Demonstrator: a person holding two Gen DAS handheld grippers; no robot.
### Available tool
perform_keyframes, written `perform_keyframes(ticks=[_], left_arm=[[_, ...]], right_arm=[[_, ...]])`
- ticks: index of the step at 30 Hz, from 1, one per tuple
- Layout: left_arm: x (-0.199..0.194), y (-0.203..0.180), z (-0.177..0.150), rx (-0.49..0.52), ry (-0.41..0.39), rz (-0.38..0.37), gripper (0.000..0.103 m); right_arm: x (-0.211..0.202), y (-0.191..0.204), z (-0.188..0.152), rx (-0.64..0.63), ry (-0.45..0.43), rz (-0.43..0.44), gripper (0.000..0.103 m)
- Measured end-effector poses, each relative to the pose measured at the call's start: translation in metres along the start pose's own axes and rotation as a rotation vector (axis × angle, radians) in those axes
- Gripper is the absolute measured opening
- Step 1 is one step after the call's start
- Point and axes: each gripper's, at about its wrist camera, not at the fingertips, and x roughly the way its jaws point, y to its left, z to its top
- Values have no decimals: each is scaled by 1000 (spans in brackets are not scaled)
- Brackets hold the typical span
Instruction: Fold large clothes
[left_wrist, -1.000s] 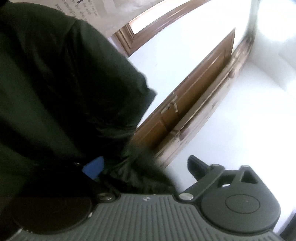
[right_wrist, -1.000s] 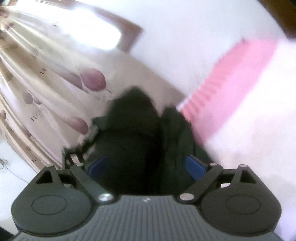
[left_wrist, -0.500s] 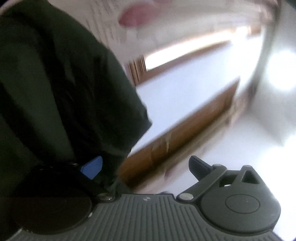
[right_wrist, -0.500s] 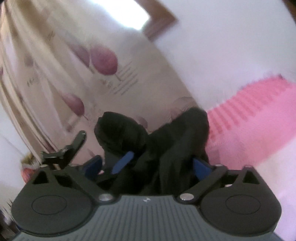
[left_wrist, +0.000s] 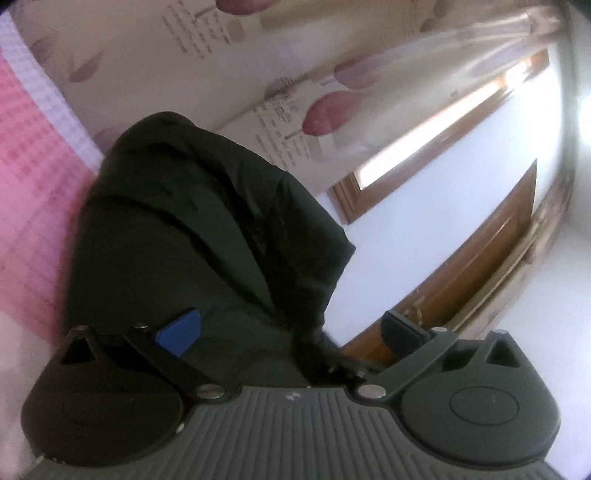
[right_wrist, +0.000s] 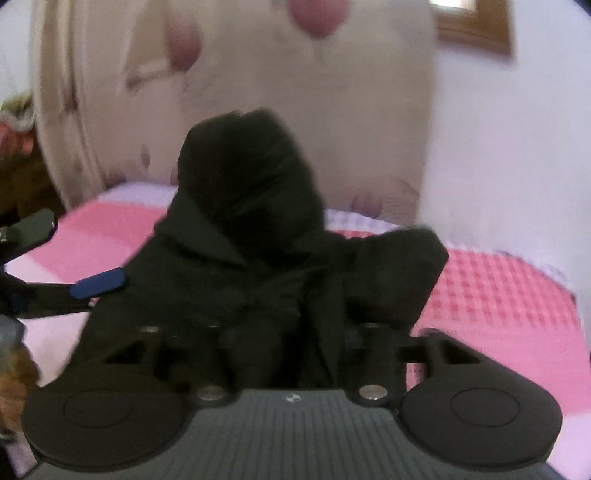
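Observation:
A large black garment hangs bunched in front of my left gripper. The left fingers stand wide apart, and a strand of cloth trails down between them. In the right wrist view the same black garment is heaped over my right gripper. The right fingers have drawn in close and are buried in the cloth, gripping it. The left gripper's blue-tipped finger shows at the left of that view, apart from the cloth.
A bed with a pink and white checked cover lies under the garment. A cream curtain with tulip print hangs behind. A wooden window frame and a brown door are on the white wall.
Both views have swung down from wall and curtain toward the bed. My right fingers have closed in on the garment. The left fingers stay wide apart, with the cloth slipping leftward.

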Motion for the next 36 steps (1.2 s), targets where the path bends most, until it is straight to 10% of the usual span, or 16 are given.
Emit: perform_keyframes(ticks=[10, 15, 19, 27, 36], left_arm=[[-15, 2, -6, 111, 62, 217, 103], [2, 21, -10, 67, 154, 320, 103], [15, 38, -13, -15, 193, 250, 103], [0, 39, -2, 23, 199, 217, 91], [-83, 14, 23, 186, 106, 367, 90]], right_arm=[[9, -89, -73, 397, -125, 124, 34], [14, -112, -101, 588, -147, 172, 67], [13, -102, -99, 540, -96, 120, 90], [47, -99, -114, 707, -16, 312, 80], [42, -41, -115, 714, -17, 434, 84]])
